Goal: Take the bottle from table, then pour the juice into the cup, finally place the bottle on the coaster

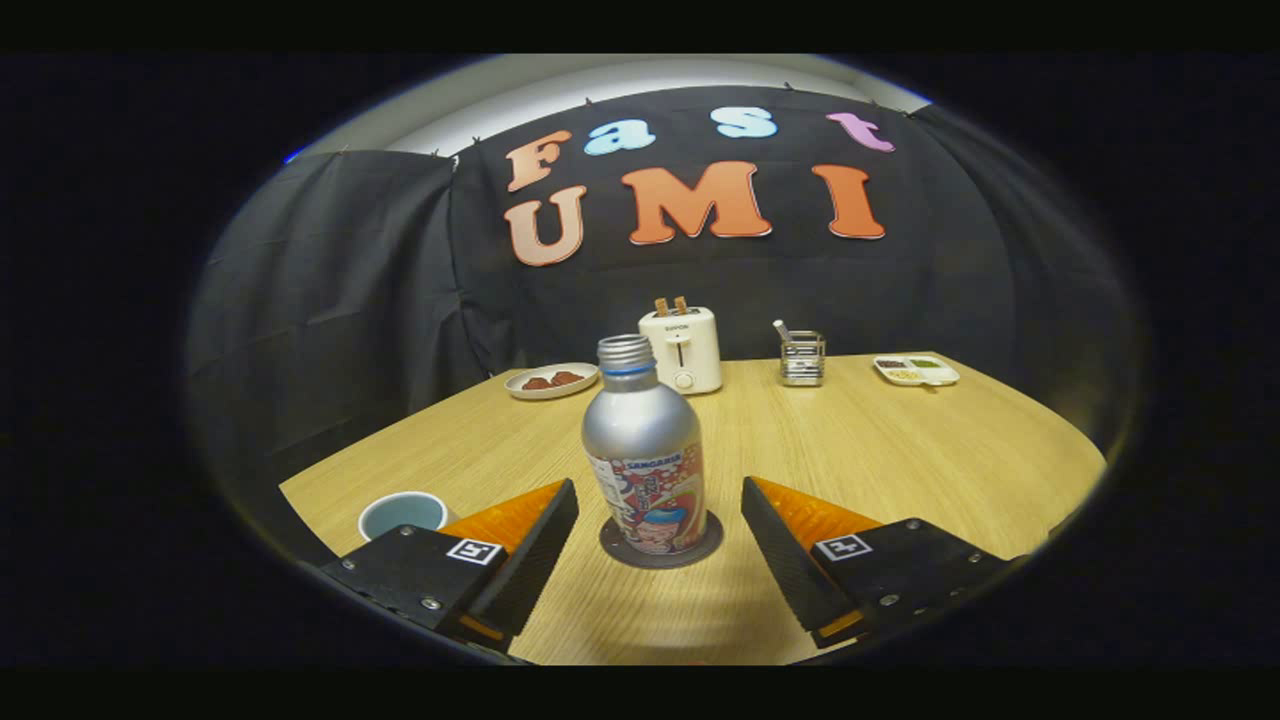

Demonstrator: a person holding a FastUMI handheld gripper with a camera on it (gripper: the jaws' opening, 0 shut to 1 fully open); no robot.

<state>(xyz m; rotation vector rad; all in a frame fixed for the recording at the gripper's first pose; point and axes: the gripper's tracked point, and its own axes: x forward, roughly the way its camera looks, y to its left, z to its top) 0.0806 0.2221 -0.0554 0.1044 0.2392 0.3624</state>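
Bottle (645,450) upright on coaster (661,548), cup (404,513) nearby, gripper (660,530) spread.

Wooden table (880,450) with its load

The table was a pale wood-grain surface with a rounded far edge against the dark cloth wall; a dark round coaster (661,549) lay on it just ahead of the gripper (660,530), whose fingers stood wide apart with nothing between the pads; a silver bottle (643,450) stood upright on that coaster, uncapped; a cup (404,513) sat on the wood beside the left finger; at the far edge rested a plate (551,381) with brown food, a white toaster (682,349) with two slices, a small metal rack (802,359), and a divided white tray (916,370).
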